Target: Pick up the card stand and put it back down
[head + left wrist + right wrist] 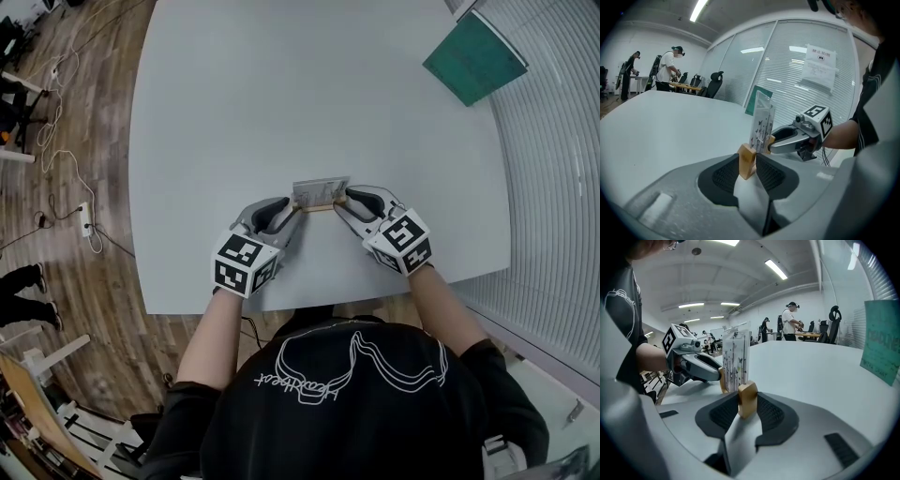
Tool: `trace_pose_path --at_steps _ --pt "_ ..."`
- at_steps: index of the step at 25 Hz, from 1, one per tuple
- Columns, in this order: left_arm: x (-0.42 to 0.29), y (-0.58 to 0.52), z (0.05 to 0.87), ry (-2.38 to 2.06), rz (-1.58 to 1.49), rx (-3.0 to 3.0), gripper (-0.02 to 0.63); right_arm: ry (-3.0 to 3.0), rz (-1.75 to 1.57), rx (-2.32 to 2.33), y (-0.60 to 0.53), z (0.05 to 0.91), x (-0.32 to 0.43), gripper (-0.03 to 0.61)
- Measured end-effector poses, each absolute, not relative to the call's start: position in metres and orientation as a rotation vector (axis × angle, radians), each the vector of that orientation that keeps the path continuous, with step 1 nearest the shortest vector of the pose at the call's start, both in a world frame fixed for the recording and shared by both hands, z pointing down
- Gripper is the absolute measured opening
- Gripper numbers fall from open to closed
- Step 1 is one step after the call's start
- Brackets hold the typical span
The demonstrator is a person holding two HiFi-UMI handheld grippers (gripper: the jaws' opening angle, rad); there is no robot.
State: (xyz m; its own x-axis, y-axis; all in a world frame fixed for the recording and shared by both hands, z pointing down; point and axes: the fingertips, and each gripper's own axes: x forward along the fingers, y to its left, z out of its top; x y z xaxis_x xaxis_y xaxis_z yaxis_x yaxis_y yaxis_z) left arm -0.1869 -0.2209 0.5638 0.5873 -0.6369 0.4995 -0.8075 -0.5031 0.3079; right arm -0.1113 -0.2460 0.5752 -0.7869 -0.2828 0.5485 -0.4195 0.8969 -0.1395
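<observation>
A pale grey bench fills the head view from the top edge down past the middle, its surface bare but for the work at its near edge. Below it, at the bottom of the frame, a person in a black printed shirt leans in, both forearms reaching up onto the bench. Slatted blinds run down the right side, and a wooden floor with trailing white cables and a power strip lies on the left. A green board leans at the upper right, beyond the bench's corner.

The left gripper comes in from the lower left of centre and the right gripper from the lower right of centre, tips pointing toward each other. Between them, just below the middle of the frame near the bench's front edge, stands the card stand, a clear upright holder on a wooden base. In the left gripper view the left gripper has its dark ribbed pads pinched on one wooden end of the card stand. In the right gripper view the right gripper pinches the opposite end of the card stand the same way. Whether the base rests on the bench or is just clear of it cannot be told.
</observation>
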Motion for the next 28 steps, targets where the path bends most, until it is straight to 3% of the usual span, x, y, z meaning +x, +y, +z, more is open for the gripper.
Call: trace_pose_path --at_steps 28 --pt "-0.1911 -0.2198 0.5622 -1.253 0.479 2.267 0.089 -2.539 0.328 0.552 -0.2461 0.5728 -0.1162 0.106"
